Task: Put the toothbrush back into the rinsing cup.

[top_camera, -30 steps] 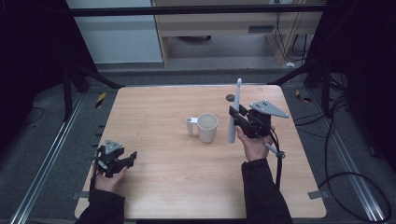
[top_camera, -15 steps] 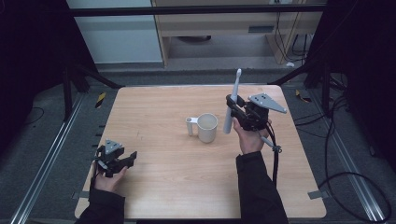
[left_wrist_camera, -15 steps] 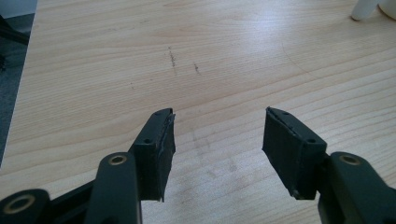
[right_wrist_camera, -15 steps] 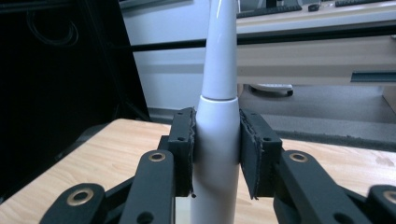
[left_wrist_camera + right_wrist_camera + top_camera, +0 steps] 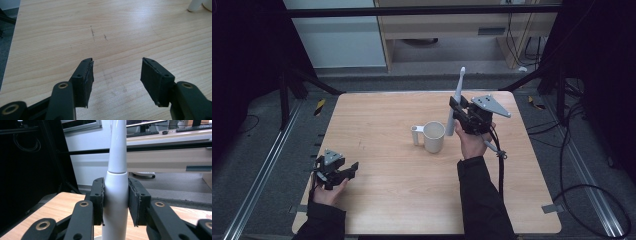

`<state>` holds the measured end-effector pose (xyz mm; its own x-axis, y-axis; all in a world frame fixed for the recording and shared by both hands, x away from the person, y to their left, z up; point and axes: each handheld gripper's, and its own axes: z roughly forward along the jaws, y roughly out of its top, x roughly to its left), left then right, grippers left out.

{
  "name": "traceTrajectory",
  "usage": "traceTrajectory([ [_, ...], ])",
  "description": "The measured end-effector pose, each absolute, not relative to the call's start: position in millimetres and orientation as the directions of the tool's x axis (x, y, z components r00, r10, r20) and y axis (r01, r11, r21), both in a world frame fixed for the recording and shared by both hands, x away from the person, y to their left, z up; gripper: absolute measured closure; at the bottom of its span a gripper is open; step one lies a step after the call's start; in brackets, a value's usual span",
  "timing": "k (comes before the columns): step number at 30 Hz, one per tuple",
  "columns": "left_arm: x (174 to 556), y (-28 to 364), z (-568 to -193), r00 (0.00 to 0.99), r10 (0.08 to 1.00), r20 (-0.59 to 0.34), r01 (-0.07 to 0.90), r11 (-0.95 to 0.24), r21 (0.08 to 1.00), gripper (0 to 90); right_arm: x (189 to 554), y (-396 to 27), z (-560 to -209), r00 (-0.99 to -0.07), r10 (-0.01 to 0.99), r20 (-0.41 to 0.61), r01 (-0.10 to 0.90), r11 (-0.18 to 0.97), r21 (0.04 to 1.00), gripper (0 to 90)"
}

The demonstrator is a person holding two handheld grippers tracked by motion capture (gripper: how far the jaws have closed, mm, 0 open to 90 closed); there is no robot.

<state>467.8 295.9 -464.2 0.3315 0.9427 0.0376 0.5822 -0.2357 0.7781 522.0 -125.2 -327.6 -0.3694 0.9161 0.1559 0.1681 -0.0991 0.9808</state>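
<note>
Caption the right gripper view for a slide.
Right claw clamped on an upright white electric toothbrush.

White electric toothbrush [image 5: 116, 195] between black pads [image 5: 98, 200] of right gripper [image 5: 115, 201]. Cream mug [image 5: 433, 136] just beside it. Light wood-grain table [image 5: 402, 185]. Left gripper [image 5: 116, 80] black, grey plate on top. Dark sleeves [image 5: 482, 200].

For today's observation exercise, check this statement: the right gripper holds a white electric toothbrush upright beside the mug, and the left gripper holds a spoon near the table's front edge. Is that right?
Not quite. The left gripper holds nothing: in the left gripper view its jaws stand open over the bare table. The rest is right: the right gripper clamps the toothbrush beside the mug.
</note>
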Motion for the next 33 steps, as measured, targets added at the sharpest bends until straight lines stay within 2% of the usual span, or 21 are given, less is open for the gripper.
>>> traceTrajectory([
  [33,468.6,295.6,-464.7,0.335,0.941,0.037,0.582,-0.238,0.778,42.7,555.0,-98.2,-352.2,-0.354,0.923,0.153,0.14,-0.109,0.984,67.8],
])
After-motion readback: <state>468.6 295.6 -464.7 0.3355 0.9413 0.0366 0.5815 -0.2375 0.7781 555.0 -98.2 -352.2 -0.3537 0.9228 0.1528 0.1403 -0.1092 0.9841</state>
